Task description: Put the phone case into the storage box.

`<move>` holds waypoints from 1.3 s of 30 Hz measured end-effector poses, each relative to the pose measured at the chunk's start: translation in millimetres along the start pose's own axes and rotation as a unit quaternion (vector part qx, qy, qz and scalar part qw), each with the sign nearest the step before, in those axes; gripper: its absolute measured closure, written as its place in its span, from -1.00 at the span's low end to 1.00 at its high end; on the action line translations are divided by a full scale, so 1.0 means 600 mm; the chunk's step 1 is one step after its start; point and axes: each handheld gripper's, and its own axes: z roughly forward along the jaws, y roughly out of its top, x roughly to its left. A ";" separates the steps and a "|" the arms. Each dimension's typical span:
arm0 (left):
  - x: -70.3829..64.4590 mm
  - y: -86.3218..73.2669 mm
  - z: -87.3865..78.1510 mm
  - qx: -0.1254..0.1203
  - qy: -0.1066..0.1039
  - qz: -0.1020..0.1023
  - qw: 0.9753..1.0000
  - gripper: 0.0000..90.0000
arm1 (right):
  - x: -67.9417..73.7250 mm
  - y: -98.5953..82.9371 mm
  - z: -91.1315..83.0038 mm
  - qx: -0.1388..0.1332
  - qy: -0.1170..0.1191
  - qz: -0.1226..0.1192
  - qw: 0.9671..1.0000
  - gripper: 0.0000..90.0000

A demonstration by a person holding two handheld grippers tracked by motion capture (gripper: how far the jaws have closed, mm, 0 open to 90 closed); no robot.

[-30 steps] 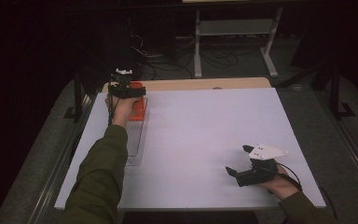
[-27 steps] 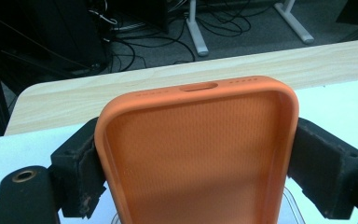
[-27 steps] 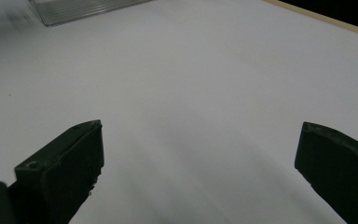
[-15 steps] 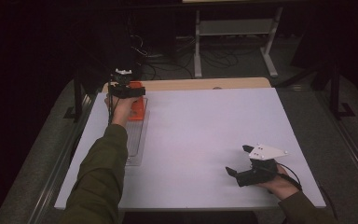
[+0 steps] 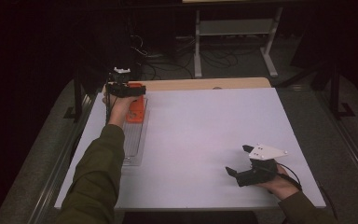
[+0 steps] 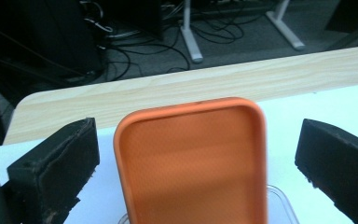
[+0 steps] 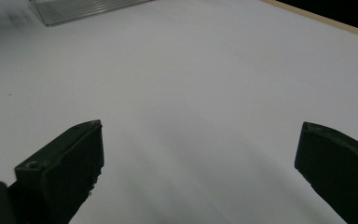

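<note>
Left claw (image 6: 191,154) spread wide astride the orange case (image 6: 191,163), which lies on the clear tray (image 5: 134,140) at the table's far left. Not gripped yet; next, close squarely. Right claw (image 5: 237,161) wide, empty.

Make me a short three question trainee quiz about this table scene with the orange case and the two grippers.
1. True or false: the left gripper is shut on the orange case.
2. What does the orange case rest on? A) clear tray B) wooden strip C) floor
3. Fill in: the right gripper hovers over the ____ table surface.

Key: 1 false, its jaws stand wide on either side; 2 A; 3 white.
</note>
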 end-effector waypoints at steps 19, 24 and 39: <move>-0.016 0.011 -0.059 -0.004 -0.079 0.049 0.996 -1.00 | 0.002 0.001 0.002 0.001 0.000 -0.001 1.000 -0.99; -0.022 0.009 -0.072 -0.004 -0.103 0.055 0.993 -1.00 | 0.002 0.001 0.002 0.000 -0.001 -0.001 1.000 -0.99; -0.032 -0.017 -0.112 -0.010 -0.178 0.070 0.982 -1.00 | 0.001 0.002 0.003 0.001 0.001 -0.001 1.000 -0.99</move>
